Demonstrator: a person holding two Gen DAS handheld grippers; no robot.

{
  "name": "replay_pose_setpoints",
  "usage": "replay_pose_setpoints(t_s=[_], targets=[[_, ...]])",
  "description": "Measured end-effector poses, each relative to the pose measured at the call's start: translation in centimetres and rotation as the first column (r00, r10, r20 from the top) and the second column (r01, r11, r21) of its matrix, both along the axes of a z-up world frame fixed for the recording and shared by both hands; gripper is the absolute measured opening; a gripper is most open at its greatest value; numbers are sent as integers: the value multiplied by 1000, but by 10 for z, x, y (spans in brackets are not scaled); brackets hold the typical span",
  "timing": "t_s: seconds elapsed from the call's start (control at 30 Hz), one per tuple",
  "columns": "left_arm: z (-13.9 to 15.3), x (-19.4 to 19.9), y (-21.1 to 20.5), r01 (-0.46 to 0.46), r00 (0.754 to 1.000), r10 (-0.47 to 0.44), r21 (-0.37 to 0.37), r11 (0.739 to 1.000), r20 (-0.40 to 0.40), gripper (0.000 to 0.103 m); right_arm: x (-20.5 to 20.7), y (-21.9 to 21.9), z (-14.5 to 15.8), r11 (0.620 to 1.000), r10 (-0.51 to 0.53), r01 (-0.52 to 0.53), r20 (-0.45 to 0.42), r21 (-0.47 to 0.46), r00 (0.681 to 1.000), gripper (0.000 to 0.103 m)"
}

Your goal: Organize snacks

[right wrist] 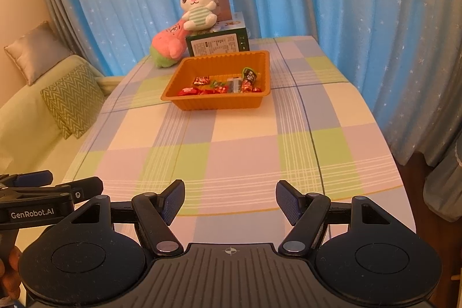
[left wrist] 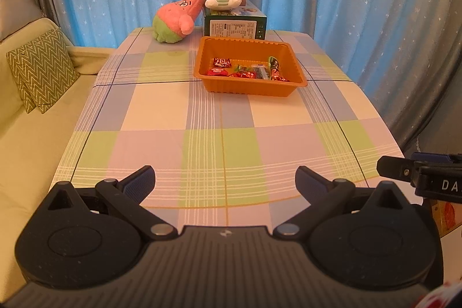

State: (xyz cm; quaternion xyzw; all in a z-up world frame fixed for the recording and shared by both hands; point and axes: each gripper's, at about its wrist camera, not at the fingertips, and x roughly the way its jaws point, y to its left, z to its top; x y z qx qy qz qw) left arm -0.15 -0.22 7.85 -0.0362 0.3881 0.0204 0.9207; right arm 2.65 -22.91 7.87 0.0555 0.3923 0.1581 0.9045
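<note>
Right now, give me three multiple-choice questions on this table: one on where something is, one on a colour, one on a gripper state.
1. Where do the snacks lie?
A. in the tray
B. on the cloth
C. on the sofa

2. What colour is the tray?
A. blue
B. orange
C. white

3. How is the left gripper?
A. shut on a snack
B. shut, holding nothing
C. open, holding nothing

Answers:
1 A, the wrappers sit inside the tray walls.
2 B, its rim and walls are orange.
3 C, the fingers stand wide apart with only cloth between.
</note>
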Motion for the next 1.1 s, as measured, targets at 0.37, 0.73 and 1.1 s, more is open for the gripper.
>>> replay_pose_setpoints(t_s=[0.37,0.73,1.1], targets=[[0,1,-1,-1,1000,1,-3,1000,-3,103,1,0,0,1000,1,-1,-5,2,1000,70],[-2,-1,-3,1,1000,-1,-4,1000,-3,103,2,-2,-2,1000,2,-2,-8,4,1000,70],[-4,-2,-3,1,1000,-1,-4,1000,-2,103,2,-2,-5,1000,0,0,-8,5,1000,70]])
